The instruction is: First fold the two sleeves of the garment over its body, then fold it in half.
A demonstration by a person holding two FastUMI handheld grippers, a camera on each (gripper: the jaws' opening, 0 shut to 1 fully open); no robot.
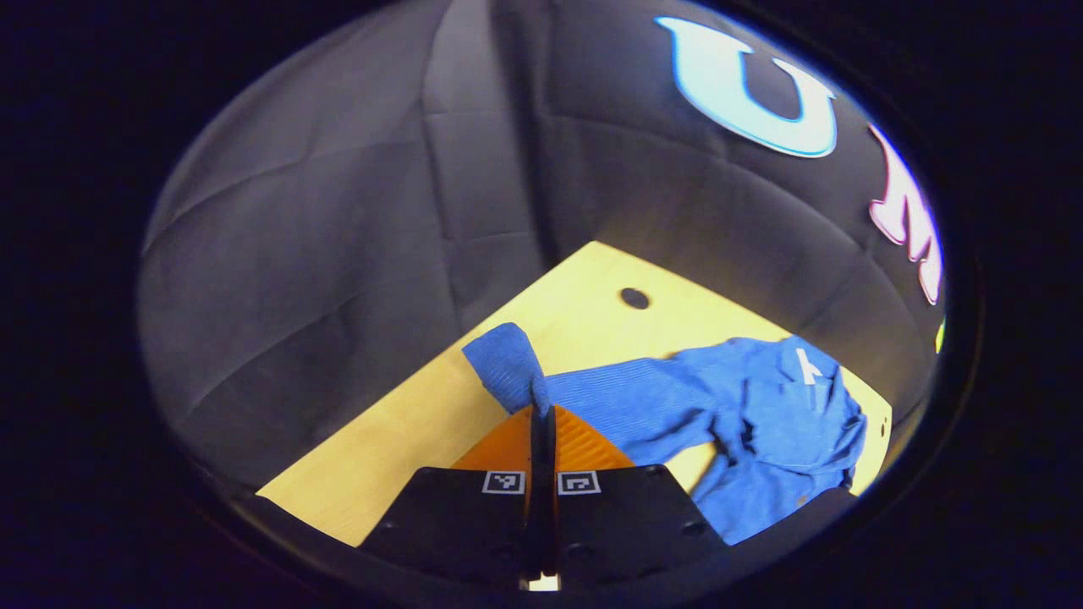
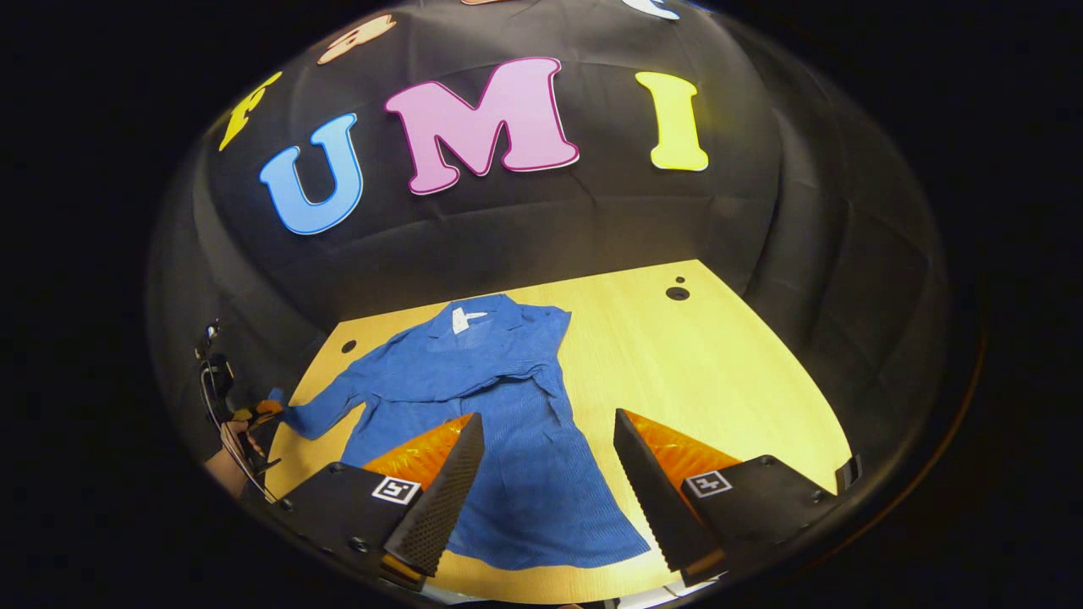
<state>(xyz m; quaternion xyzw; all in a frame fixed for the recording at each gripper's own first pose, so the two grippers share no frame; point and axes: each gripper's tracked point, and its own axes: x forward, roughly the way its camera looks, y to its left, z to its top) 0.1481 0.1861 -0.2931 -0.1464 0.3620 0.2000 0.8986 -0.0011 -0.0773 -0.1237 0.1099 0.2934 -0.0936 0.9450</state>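
One blue shirt [image 2: 499,423] lies spread on the yellow table [image 2: 719,372], collar toward the black wall [image 2: 525,228] and hem toward the near edge. A white tag [image 2: 464,319] shows inside the collar.

Of its two sleeves, one is already laid across the chest [image 2: 508,372], folded over the body. The other sleeve [image 2: 326,410] stretches out flat to the shirt's side, and its cuff [image 1: 508,365] is pinched in the left gripper [image 1: 541,414]. That gripper's jaws are closed tight on the cloth, with the cuff standing up out of them, lifted off the table. In the right gripper view this same gripper [image 2: 254,423] sits at the table's far left edge, a hand [image 2: 224,465] behind it.

The right gripper [image 2: 548,448] hangs above the lower part of the shirt, jaws spread wide with nothing between them; the blue cloth shows through the gap, and they do not touch it.

Three round holes are in the tabletop: one near the outstretched sleeve [image 2: 348,346], and two, a larger [image 2: 677,293] and a smaller [image 2: 679,279], on the bare side well apart from the shirt.
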